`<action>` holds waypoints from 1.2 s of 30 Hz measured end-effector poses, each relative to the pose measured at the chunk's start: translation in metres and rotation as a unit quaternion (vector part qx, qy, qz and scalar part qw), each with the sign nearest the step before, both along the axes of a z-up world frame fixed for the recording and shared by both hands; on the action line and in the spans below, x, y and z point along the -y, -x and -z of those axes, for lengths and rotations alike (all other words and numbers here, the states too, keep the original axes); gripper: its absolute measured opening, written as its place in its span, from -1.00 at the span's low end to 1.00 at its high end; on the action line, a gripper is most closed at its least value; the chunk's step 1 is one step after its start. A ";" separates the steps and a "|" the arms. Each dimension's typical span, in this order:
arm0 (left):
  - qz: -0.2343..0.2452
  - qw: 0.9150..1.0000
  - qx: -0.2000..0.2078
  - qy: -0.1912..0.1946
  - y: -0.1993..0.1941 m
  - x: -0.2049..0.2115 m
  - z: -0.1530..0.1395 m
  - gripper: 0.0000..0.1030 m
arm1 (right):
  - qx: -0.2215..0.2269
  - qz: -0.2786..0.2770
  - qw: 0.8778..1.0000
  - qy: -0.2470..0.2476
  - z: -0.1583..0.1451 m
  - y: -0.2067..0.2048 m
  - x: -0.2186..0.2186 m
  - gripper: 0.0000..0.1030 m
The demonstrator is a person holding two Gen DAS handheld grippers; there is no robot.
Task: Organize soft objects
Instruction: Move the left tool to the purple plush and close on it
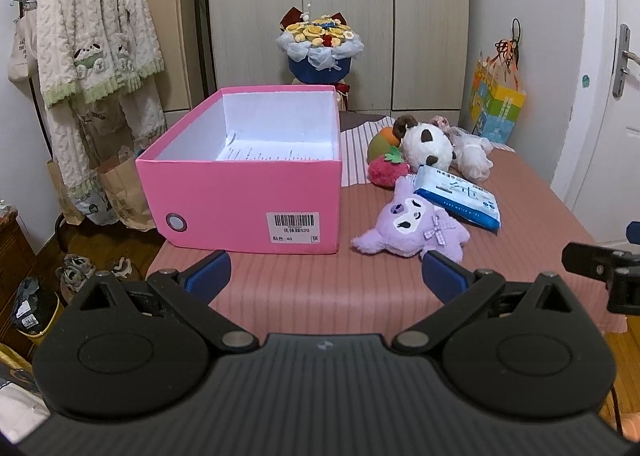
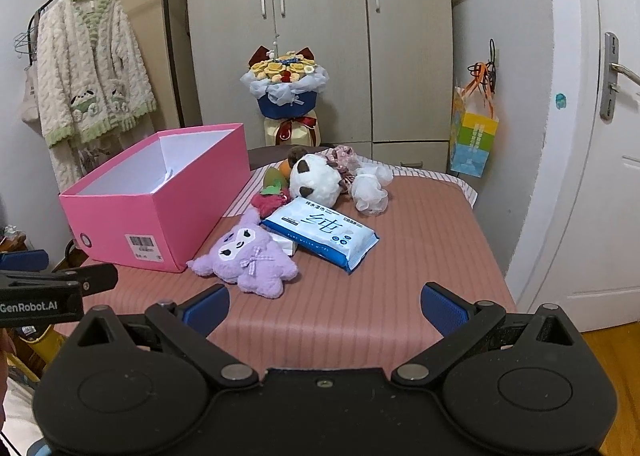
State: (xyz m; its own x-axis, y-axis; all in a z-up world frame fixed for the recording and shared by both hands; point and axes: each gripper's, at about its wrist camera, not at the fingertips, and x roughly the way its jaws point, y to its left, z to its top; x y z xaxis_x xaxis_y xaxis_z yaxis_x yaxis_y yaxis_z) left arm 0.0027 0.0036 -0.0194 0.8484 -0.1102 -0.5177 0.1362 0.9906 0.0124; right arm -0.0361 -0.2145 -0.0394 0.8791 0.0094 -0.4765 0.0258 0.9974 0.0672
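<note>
Toys lie in a heap on the pink striped table (image 2: 400, 256) — a purple plush doll (image 2: 246, 258) nearest, a blue pack of wet wipes (image 2: 320, 234) touching it on the right, a white round plush with brown ears (image 2: 314, 178) farther back. An open pink cardboard box (image 1: 240, 196) stands just left of them. Both the left claw (image 1: 326, 270) and right claw (image 2: 326, 306) hover near the table's front edge — spread wide, holding nothing.

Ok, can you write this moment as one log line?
left gripper open | right gripper open | pink box holds no toys | purple plush beside box
</note>
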 end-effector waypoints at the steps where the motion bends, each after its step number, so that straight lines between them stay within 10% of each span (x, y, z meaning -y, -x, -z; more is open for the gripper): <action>1: 0.000 1.000 0.002 -0.001 0.001 0.000 -0.001 1.00 | 0.004 -0.002 1.000 0.004 -0.002 0.002 -0.001 1.00; 20: 0.033 0.998 0.028 0.053 -0.025 0.027 -0.009 0.96 | 0.091 -0.144 0.984 0.046 0.004 -0.024 0.013 0.99; 36: 0.052 0.991 -0.042 0.119 -0.090 0.063 0.051 0.65 | 0.050 -0.283 0.956 0.051 0.060 -0.108 0.002 0.79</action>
State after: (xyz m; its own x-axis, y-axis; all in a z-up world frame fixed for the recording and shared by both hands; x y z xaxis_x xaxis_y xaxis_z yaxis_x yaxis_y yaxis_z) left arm 0.0927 -0.0592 -0.0706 0.7811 -0.3220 -0.5350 0.2283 0.9447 -0.2353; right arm 0.0716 -0.2169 -0.0995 0.7883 0.4558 -0.4133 -0.5220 0.8511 -0.0570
